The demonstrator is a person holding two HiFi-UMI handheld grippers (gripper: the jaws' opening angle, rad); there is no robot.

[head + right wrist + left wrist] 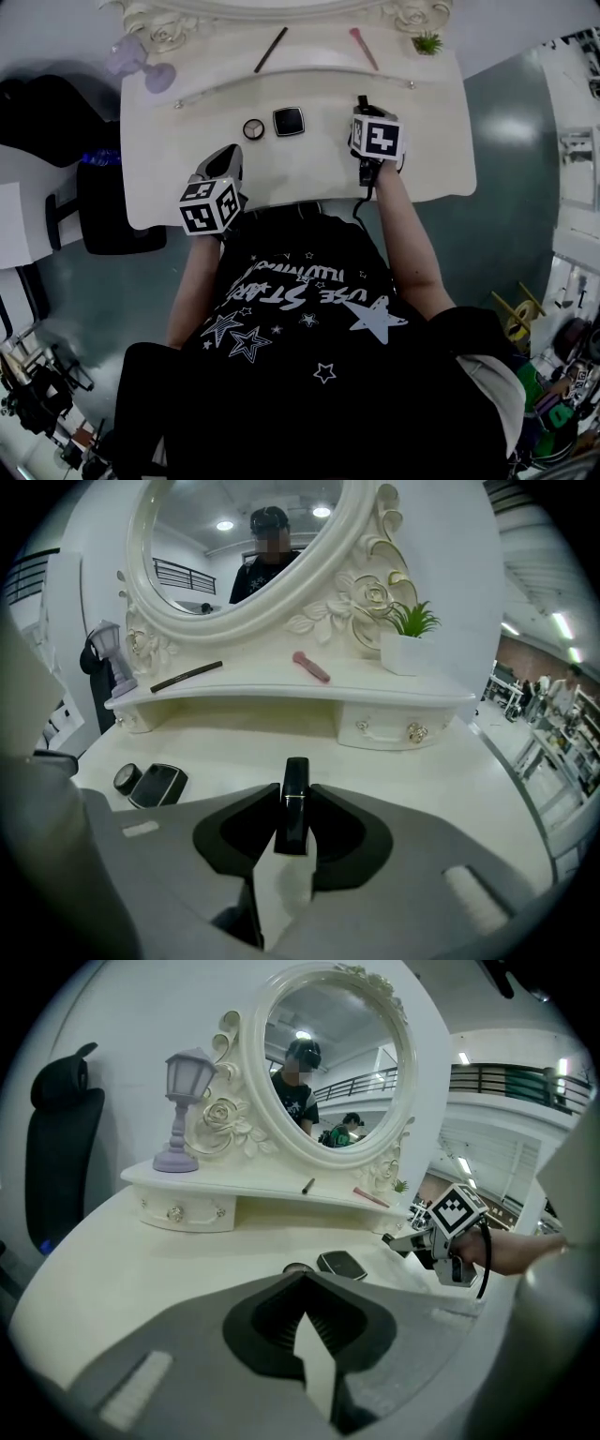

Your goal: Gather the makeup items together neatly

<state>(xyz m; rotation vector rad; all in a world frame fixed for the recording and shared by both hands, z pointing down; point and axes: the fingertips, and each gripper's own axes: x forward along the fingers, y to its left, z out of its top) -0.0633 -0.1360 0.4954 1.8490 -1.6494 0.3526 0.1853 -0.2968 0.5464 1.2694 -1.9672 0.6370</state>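
Note:
My right gripper (292, 794) is shut on a black lipstick tube (293, 808), which stands up between its jaws above the white vanity table (309, 173). In the head view that gripper (363, 105) hovers over the table's right half. A round compact (253, 128) and a square black compact (289, 121) lie side by side at the middle of the table, left of the lipstick. My left gripper (229, 155) is at the table's front left edge, its jaws together with nothing between them. A dark pencil (271, 50) and a pink brush (364, 49) lie on the raised shelf.
An oval mirror (333, 1063) with carved roses rises behind the shelf. A lilac lamp (183, 1110) stands at the shelf's left end and a small potted plant (410, 635) at its right. A black chair (117, 211) sits left of the table.

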